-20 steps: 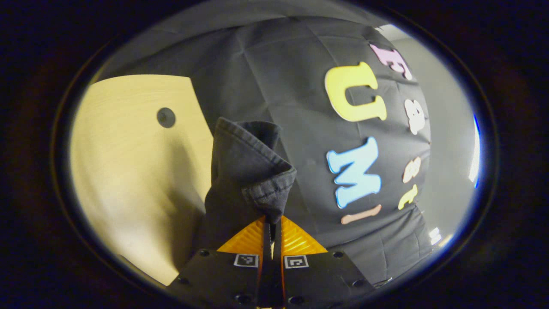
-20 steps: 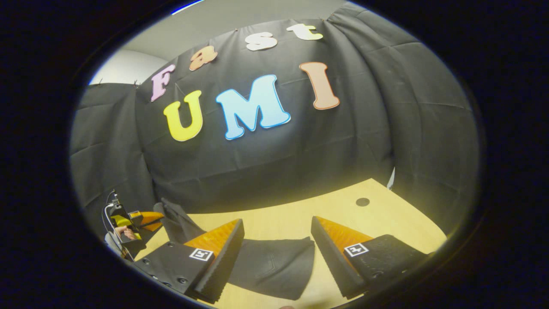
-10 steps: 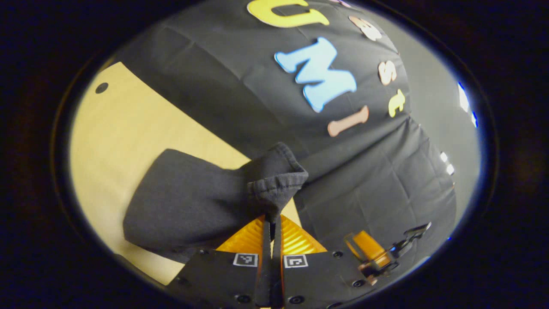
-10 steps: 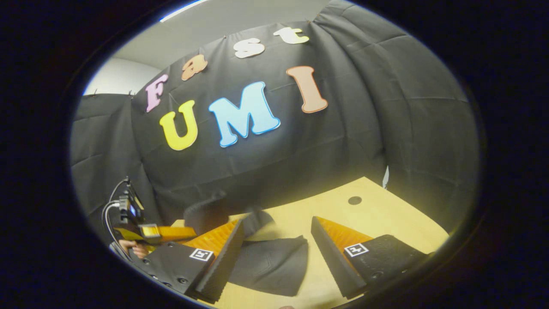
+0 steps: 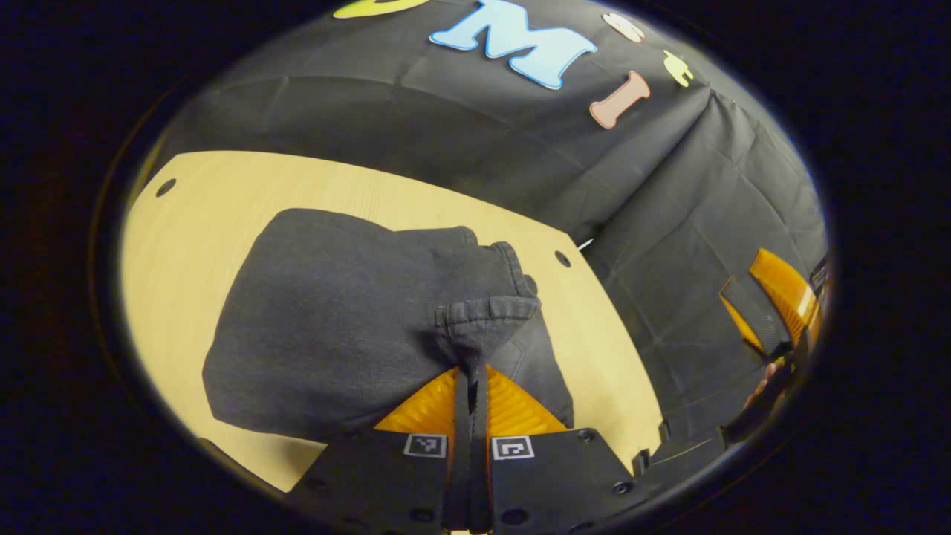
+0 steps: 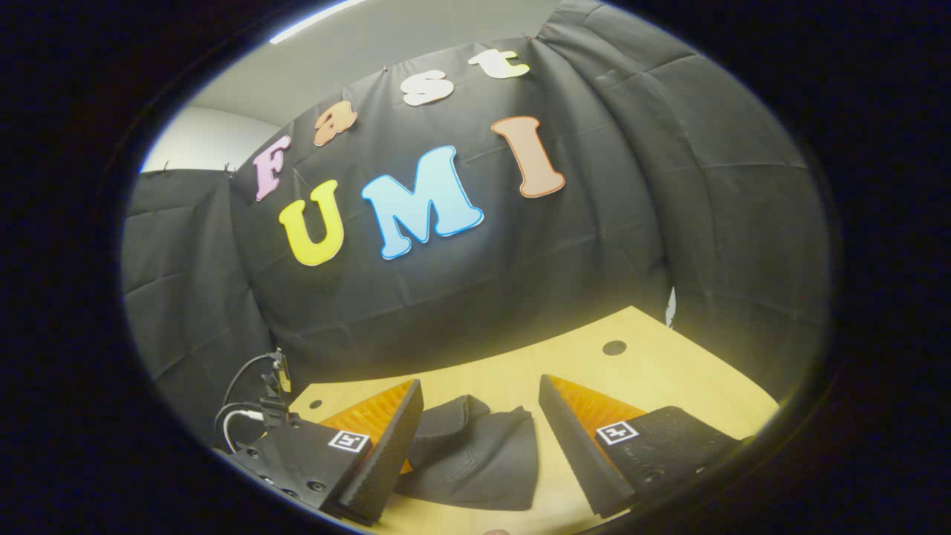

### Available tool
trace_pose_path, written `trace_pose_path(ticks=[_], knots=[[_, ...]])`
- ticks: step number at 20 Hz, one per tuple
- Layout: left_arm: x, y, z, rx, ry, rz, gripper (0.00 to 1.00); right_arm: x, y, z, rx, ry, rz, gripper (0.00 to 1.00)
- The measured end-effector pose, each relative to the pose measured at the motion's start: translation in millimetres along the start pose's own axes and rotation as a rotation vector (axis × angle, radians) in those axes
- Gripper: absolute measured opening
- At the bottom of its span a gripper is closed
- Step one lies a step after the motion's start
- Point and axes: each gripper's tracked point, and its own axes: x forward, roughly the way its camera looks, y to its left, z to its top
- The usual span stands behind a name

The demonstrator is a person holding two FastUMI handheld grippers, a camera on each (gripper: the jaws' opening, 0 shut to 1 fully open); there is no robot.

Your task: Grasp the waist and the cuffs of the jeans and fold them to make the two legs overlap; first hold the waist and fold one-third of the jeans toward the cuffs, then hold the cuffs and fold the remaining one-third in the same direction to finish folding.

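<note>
The dark grey jeans lie folded in a thick bundle on the wooden table. My left gripper is shut on the hemmed cuff end, held low over the bundle's near right side. In the right gripper view the folded jeans lie on the table between and beyond the spread fingers. My right gripper is open above them and holds nothing. It also appears far right in the left gripper view as the right gripper, off the table's edge.
The table has small round holes near its corners. Black cloth walls close in behind and beside the table. Cables and the left gripper's body show at the lower left of the right gripper view. Bare wood lies right of the jeans.
My left gripper swung the cuff end over and down, from raised in the air to low on the folded bundle. The right gripper stayed open and hardly moved.
</note>
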Motion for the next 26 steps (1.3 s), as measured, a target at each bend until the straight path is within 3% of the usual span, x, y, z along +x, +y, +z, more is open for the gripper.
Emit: trace_pose_path(ticks=[5,7,9,12,13,19,22,26], knots=[[11.6,8.8,-2.8,0.027,-0.03,0.078,0.08,3.0,-4.2,-4.3,-0.021,0.016,0.03,0.94],[8.8,-2.7,-3.1,0.05,-0.036,0.071,0.12,3.1,-5.2,0.0,-0.022,0.016,0.052,0.94],[3.3,-12.3,1.3,0.084,-0.064,0.087,0.28,1.5,-8.6,2.6,-0.019,0.018,0.072,0.94],[-22.0,-30.3,21.4,0.141,-0.171,0.14,0.97,-3.2,-13.7,7.6,-0.019,0.019,0.087,0.94],[-36.4,-37.5,30.2,0.162,-0.216,0.16,0.94,-8.2,-14.6,11.8,-0.024,0.009,0.087,0.94],[-146.1,-75.1,91.6,0.3,-0.533,0.285,1.0,-50.2,-26.1,42.1,-0.078,-0.113,0.029,0.94],[-186.5,-98.0,106.9,0.318,-0.669,0.308,1.0,-74.5,-28.8,51.9,-0.11,-0.174,-0.006,0.94],[-229.1,-111.8,107.7,0.346,-0.744,0.347,0.96,-100.7,-27.9,50.6,-0.147,-0.209,-0.025,0.94]])
